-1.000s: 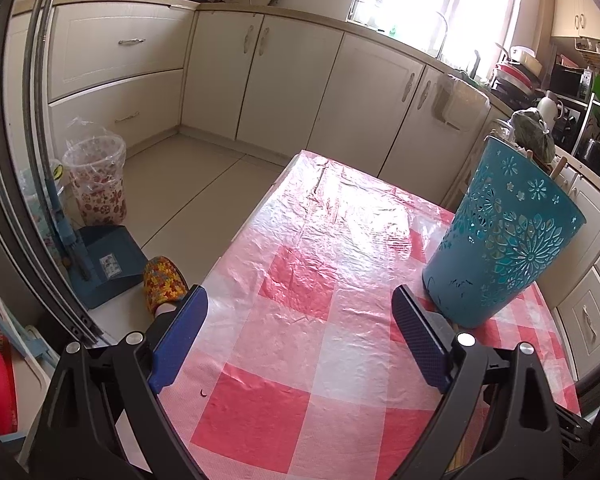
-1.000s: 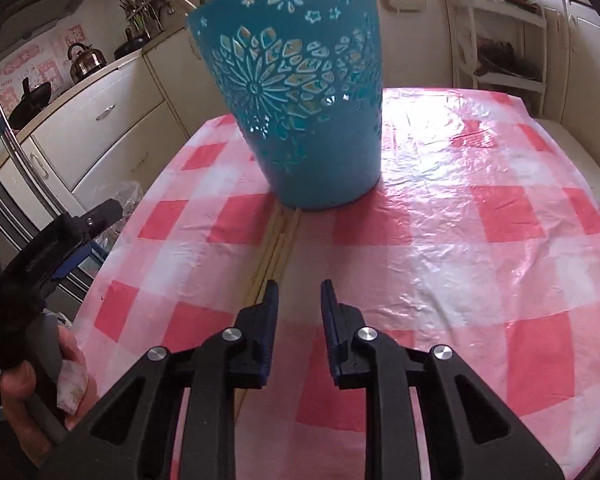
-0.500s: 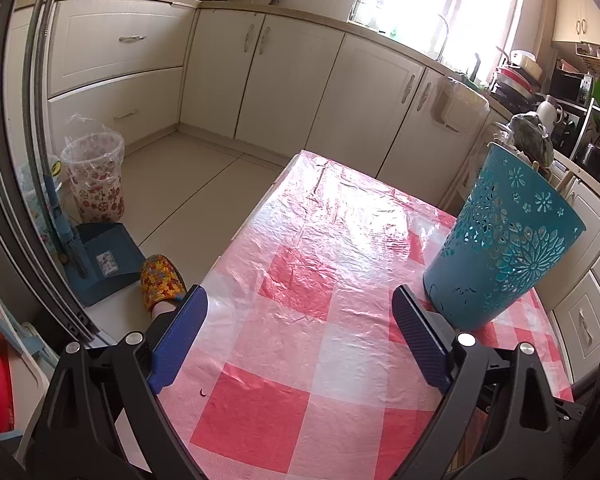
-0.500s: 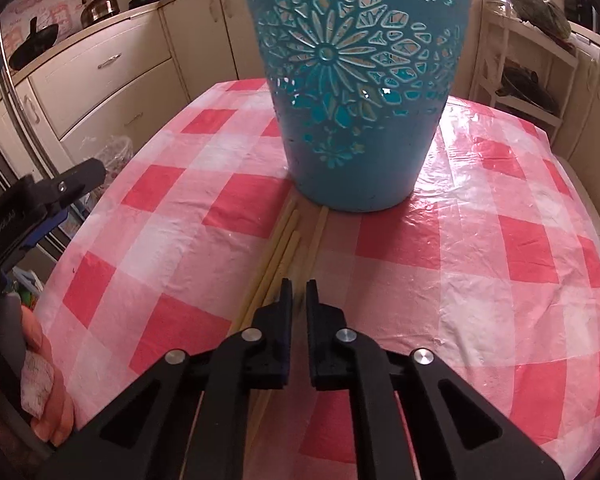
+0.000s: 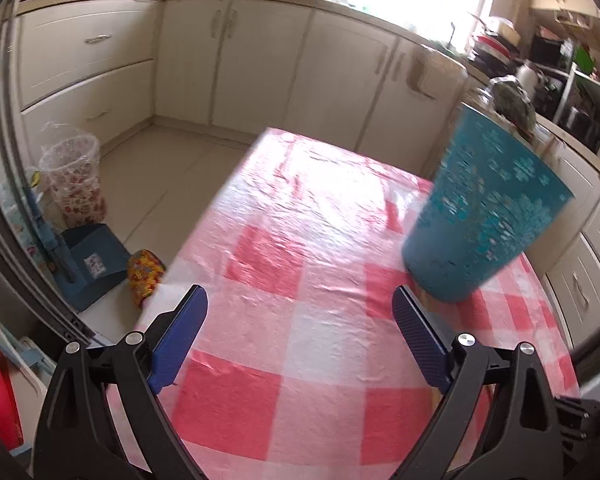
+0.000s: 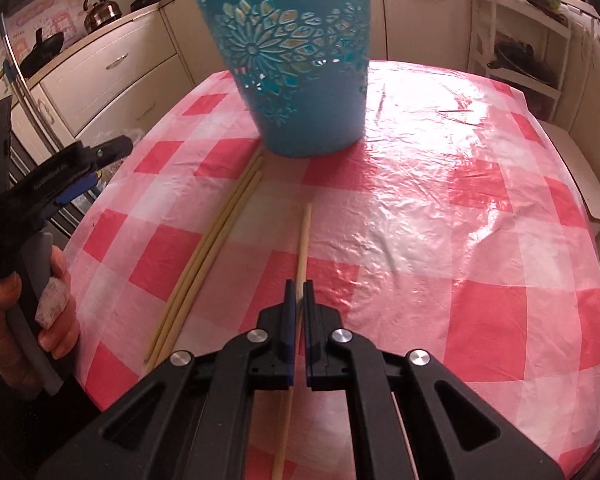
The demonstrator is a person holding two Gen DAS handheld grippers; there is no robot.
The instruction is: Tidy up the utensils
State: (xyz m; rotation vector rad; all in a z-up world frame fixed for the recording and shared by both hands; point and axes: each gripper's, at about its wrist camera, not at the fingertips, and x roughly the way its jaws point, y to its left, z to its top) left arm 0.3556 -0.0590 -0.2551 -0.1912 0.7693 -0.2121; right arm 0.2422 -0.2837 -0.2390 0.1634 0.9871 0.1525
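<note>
**Right claw pinches one chopstick; left claw spread wide**

My right claw (image 6: 298, 298) is pressed together on a single chopstick (image 6: 303, 236). The stick runs straight out ahead from between the pads, its far end reaching toward the bin (image 6: 296, 56) but stopping well short of it, and its near end passes back under the claw body. Whether it is lifted clear of the cloth I cannot tell.

Just left of the claw lies a bundle of chopsticks (image 6: 208, 248), side by side and touching, slanting away so their far tips sit at the bin's foot. They are pale, thin, round and smooth.

The bin stands ahead and slightly left of my right claw: teal plastic, tapered toward the base, its wall pierced with flower cut-outs. The tablecloth (image 6: 440, 208) is glossy, crinkled plastic in red and white checks.

My left claw (image 5: 300, 336) is spread wide with nothing between its blue textured pads. It hangs over the table's near edge; the bin is ahead and to its right, just past the right pad. From the right camera I see a hand (image 6: 32, 304) gripping its handle.
</note>
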